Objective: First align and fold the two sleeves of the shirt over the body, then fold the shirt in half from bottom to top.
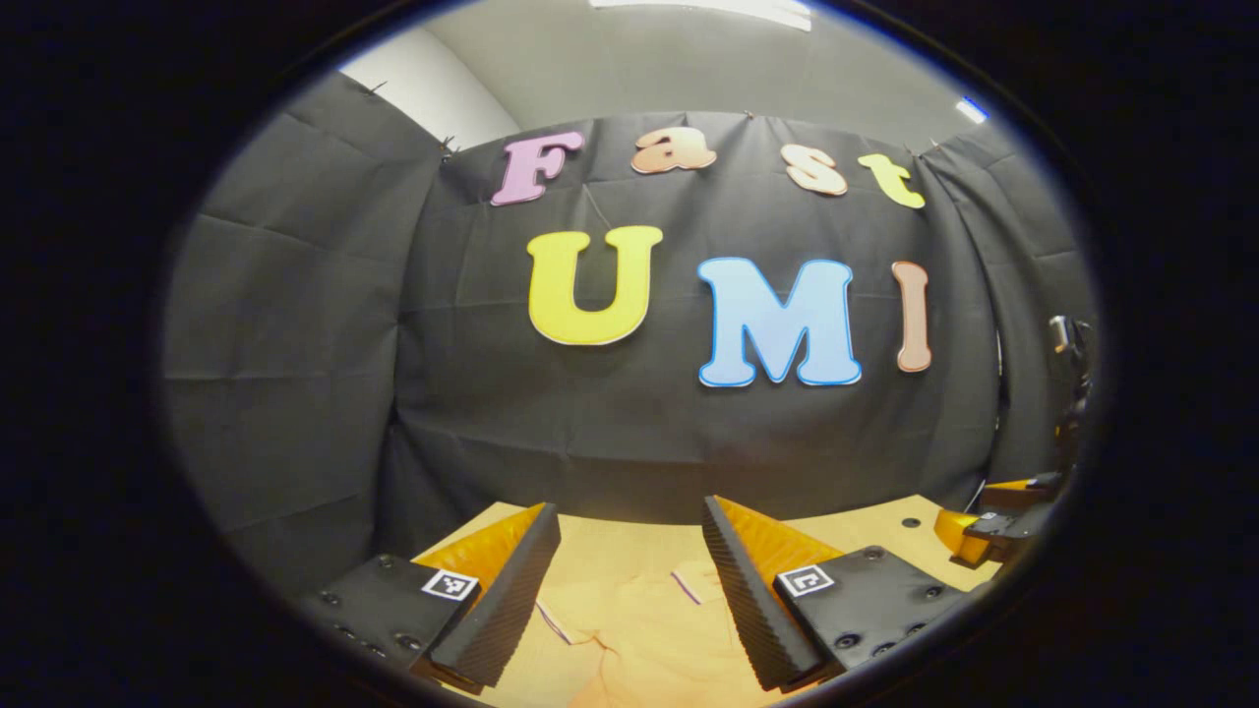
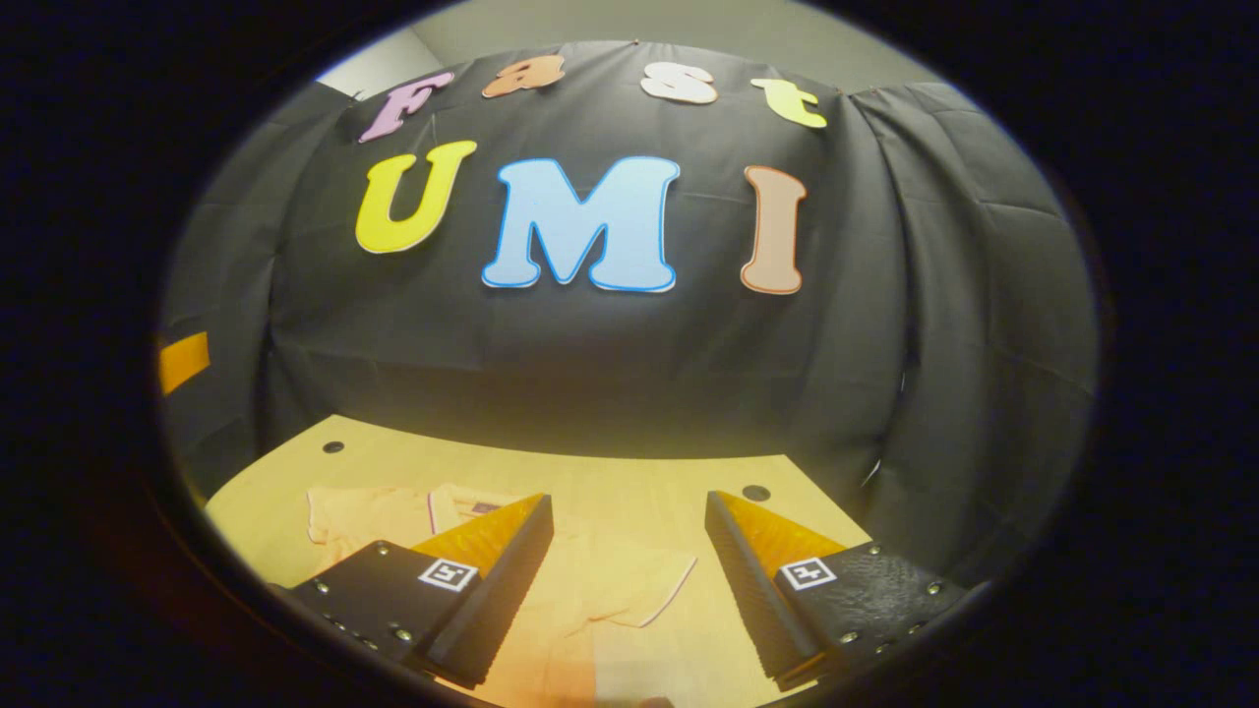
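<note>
The left gripper [image 1: 629,580] is released, jaws spread wide and holding nothing, raised above the shirt [image 1: 629,629]. The right gripper [image 2: 629,580] is likewise released and empty, poised over the same garment. The shirt [image 2: 580,590] lies flat on the wooden table [image 2: 610,472], collar toward the booth wall, one short sleeve [image 2: 639,585] spread sideways between the right gripper's fingers. In the left gripper view, the other gripper appears at the right edge.

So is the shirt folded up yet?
Not yet. The shirt lies flat on the table, with one sleeve spread out to the side. The left gripper and right gripper are open, holding nothing. Both sleeve folds and the bottom-to-top fold remain.
</note>
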Demonstrator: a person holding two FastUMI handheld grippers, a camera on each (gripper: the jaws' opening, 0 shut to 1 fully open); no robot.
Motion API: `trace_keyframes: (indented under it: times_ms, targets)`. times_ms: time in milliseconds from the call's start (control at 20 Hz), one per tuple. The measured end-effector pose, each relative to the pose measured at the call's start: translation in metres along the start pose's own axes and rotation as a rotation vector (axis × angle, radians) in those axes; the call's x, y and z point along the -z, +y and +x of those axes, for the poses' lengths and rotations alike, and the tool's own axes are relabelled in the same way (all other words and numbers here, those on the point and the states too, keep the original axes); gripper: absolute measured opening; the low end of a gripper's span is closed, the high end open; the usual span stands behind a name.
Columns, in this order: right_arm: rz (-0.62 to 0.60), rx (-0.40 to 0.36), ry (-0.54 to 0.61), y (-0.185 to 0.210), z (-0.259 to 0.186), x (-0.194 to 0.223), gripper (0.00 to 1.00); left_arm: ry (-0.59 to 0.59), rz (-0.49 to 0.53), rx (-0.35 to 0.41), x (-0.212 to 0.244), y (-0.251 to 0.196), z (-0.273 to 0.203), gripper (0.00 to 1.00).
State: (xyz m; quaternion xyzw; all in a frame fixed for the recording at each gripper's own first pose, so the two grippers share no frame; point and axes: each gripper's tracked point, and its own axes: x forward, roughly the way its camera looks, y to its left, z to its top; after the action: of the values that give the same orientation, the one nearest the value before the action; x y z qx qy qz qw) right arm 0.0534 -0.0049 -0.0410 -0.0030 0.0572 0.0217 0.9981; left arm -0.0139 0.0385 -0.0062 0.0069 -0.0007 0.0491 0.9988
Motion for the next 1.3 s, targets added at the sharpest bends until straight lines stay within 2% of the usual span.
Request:
trace_keyframes:
  times_ms: [300, 400, 750, 1100, 1300]
  targets:
    - [0.042, 0.012, 0.084, -0.012, 0.046, 0.025, 0.96, 0.011, 0.017, -0.044, 0.006, 0.007, -0.005, 0.94]
    - [0.052, 0.026, 0.119, -0.016, 0.059, 0.037, 0.96, 0.007, 0.021, -0.061, 0.007, 0.011, -0.011, 0.96]
    - [0.054, 0.048, 0.27, -0.032, 0.107, 0.094, 0.96, 0.018, 0.02, -0.098, 0.01, 0.017, -0.025, 0.93]
    - [0.069, 0.076, 0.46, -0.048, 0.137, 0.162, 0.97, 0.017, 0.037, -0.085, 0.002, 0.005, -0.033, 0.95]
    - [0.061, 0.065, 0.536, -0.049, 0.151, 0.192, 0.97, 0.032, 0.044, -0.075, 0.004, -0.001, -0.039, 0.94]
